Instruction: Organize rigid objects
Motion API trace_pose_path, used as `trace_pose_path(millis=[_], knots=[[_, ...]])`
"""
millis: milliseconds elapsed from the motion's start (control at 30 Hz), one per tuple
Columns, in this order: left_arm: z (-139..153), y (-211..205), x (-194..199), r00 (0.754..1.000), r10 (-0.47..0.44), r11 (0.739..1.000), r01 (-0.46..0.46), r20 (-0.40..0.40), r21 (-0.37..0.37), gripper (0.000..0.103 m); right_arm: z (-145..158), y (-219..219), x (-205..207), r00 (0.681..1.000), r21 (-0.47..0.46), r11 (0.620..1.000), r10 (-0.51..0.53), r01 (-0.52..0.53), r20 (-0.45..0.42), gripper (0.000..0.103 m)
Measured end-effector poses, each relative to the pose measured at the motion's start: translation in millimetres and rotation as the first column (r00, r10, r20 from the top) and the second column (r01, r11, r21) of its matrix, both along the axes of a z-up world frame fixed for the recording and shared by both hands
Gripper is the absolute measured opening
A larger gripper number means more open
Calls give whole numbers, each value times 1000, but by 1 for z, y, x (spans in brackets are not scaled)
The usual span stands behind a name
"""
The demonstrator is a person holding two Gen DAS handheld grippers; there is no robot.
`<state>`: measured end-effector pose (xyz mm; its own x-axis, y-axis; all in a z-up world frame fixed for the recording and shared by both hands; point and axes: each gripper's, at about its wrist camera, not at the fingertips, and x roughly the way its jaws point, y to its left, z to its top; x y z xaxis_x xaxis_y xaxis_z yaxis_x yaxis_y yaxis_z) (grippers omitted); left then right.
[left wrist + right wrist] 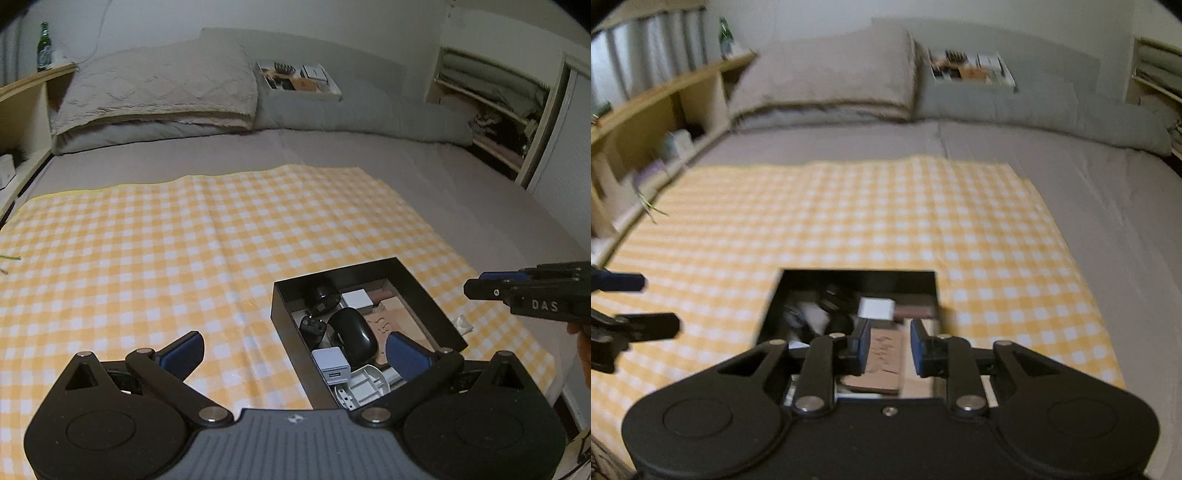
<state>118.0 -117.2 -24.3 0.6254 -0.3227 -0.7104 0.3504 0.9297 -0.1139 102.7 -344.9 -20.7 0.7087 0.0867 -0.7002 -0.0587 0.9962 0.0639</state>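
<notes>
Left wrist view is sharp: black box (424, 295) sits on the checked cloth (184, 240), right of centre, packed with a black mouse (354, 332), white charger (331, 366), small black adapter (312, 326), black round thing (322, 293), white cube (357, 298), tan card (397, 317) and a white plastic part (364, 384) at the near end. Left gripper (295, 349) has its jaws wide apart, nothing between them; right pad overlaps the box's near edge in frame, whether it touches I can't tell. Right gripper (528, 291) comes in from the right edge, above and beside the box, with a bit of hand (581, 332) under it. Right wrist view is motion-blurred: box (857, 277) contents smear together, only the white cube (876, 308) and tan card (884, 354) read clearly. Right gripper (888, 347) jaws stand part-open with a gap; the card is seen through it, below, not pinched. Left gripper fingers (646, 326) show at the left edge. Room: cloth lies on a grey bed (480, 177), pillows (159, 85) at the head, a white tray (299, 79) of items on the bedding, wooden shelf (665, 107) on the left with a green bottle (44, 46) on top.
</notes>
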Motion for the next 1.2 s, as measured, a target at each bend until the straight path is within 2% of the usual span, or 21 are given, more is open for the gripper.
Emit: trace_pose_path(millis=[133,333,467,633,833,1033,1200], knots=[[7,9,-16,999,25,1000,-25,25,-19,103,8,14,-19,998,-12,1000,19,-19,58,35],[12,16,-39,992,71,997,-72,104,3,103,12,23,-48,992,3,1000,13,-14,128,48],[12,19,-51,984,99,994,-103,147,21,103,13,29,-66,985,-23,1000,1,3,171,57],[11,23,-61,981,103,994,-109,166,28,103,12,30,-81,979,-20,999,-27,32,202,72],[9,25,-72,979,109,993,-117,174,32,103,9,33,-93,972,-31,999,-35,44,233,84],[9,23,-79,977,99,993,-110,191,48,103,6,40,-104,964,-56,997,-35,52,262,102],[9,21,-82,976,84,993,-99,199,65,103,3,41,-103,964,-60,996,-48,65,261,103]])
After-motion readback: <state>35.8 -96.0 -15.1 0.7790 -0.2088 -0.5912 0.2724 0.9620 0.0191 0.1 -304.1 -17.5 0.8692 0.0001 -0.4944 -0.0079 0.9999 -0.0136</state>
